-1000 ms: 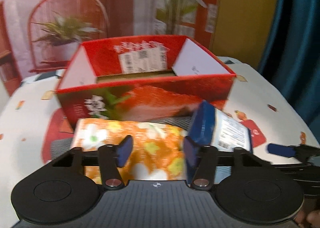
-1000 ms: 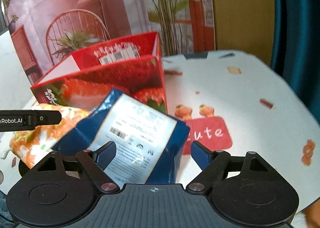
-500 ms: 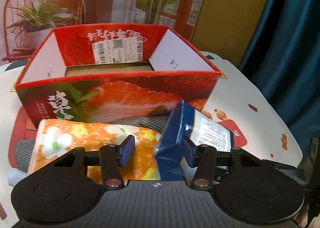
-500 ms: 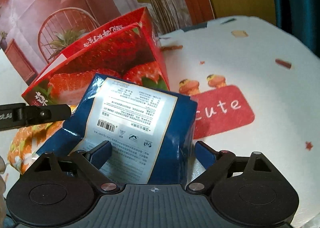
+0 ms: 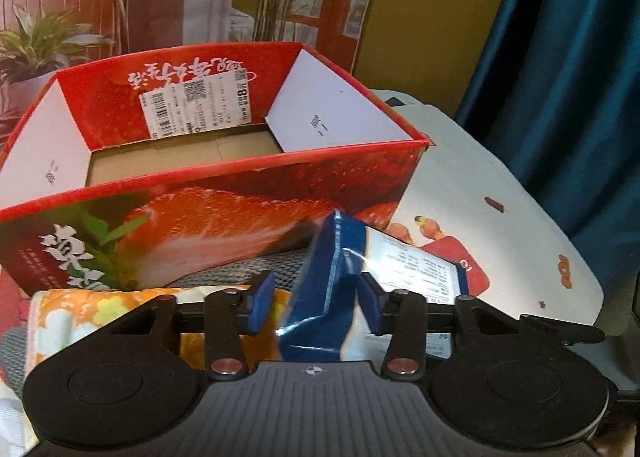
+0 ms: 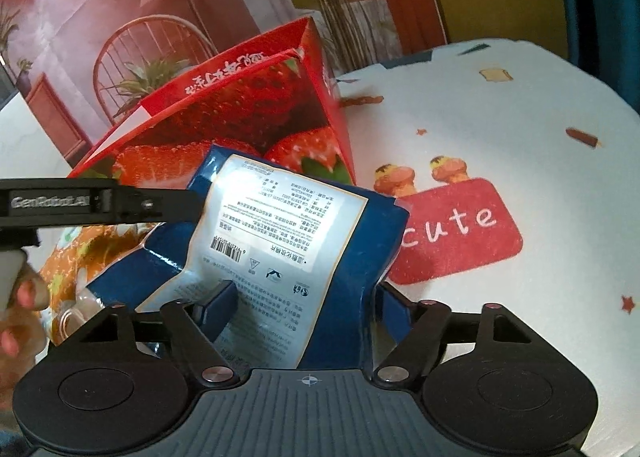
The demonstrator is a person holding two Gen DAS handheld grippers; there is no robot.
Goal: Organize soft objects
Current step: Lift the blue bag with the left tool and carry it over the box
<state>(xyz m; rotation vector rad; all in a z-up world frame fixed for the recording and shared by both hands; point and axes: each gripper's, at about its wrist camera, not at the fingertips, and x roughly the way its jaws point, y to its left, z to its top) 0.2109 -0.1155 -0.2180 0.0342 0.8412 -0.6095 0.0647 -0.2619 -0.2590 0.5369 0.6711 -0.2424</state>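
Note:
A blue soft pack with a white label [image 6: 280,241] is held tilted above the table, in front of the red strawberry box [image 5: 224,193]. My right gripper [image 6: 304,313] is shut on the blue pack's lower part. In the left wrist view the blue pack [image 5: 332,277] stands between the fingers of my left gripper [image 5: 316,297], whose jaws stand apart with a gap on the left side. An orange flowered soft pack [image 5: 100,313] lies under the left gripper, in front of the box. The box is open at the top and looks empty inside.
The table has a white cloth [image 6: 500,117] with a red "cute" patch [image 6: 452,229]. A grey knitted cloth [image 5: 248,265] lies by the box front. A blue curtain [image 5: 568,77] hangs at the right. A printed backdrop stands behind the box.
The right gripper's jaws have closed in on the blue pack and lifted it. The left gripper has risen and shifted right, so the blue pack now sits between its fingers.

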